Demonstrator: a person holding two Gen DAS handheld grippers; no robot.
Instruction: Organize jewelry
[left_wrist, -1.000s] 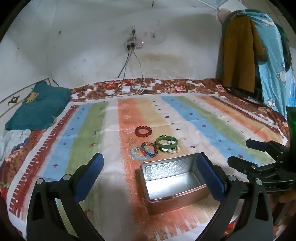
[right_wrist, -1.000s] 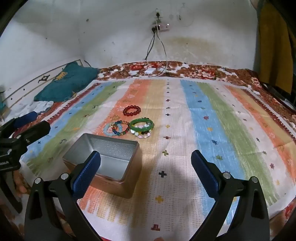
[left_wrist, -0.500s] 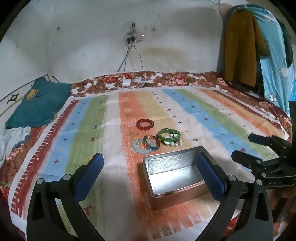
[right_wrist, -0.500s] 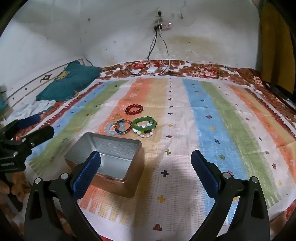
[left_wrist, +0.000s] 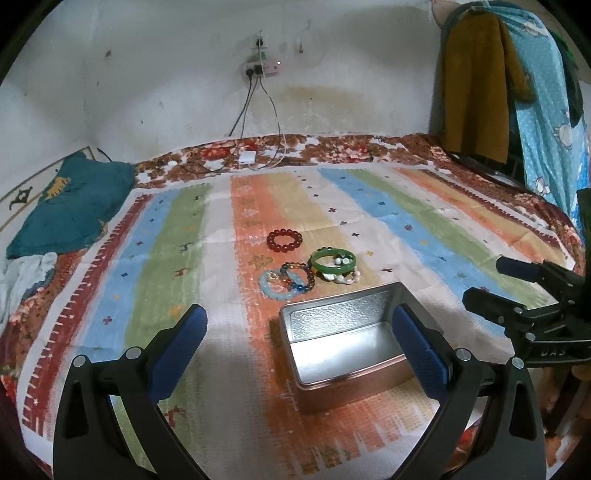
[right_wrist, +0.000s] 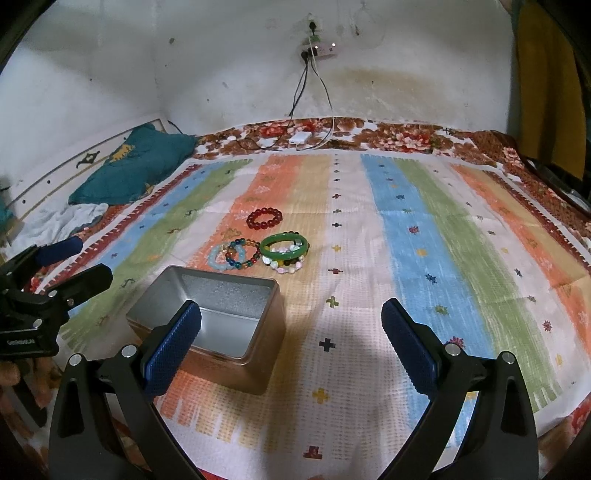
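Observation:
An open, empty metal tin sits on the striped cloth near its front edge. Just beyond it lie a green bangle on a pale bead bracelet, a multicoloured bead bracelet, a light blue bead bracelet, and farther back a red bead bracelet. My left gripper is open and empty, in front of the tin. My right gripper is open and empty, to the tin's right; it also shows in the left wrist view.
The striped cloth covers a bed with a floral sheet. A teal pillow and white cloth lie at the left. A charger and cables lie by the back wall. Clothes hang at the right.
Both grippers have drawn back and risen a little, so the tin and bracelets sit slightly farther away in both views. Nothing on the cloth has moved.

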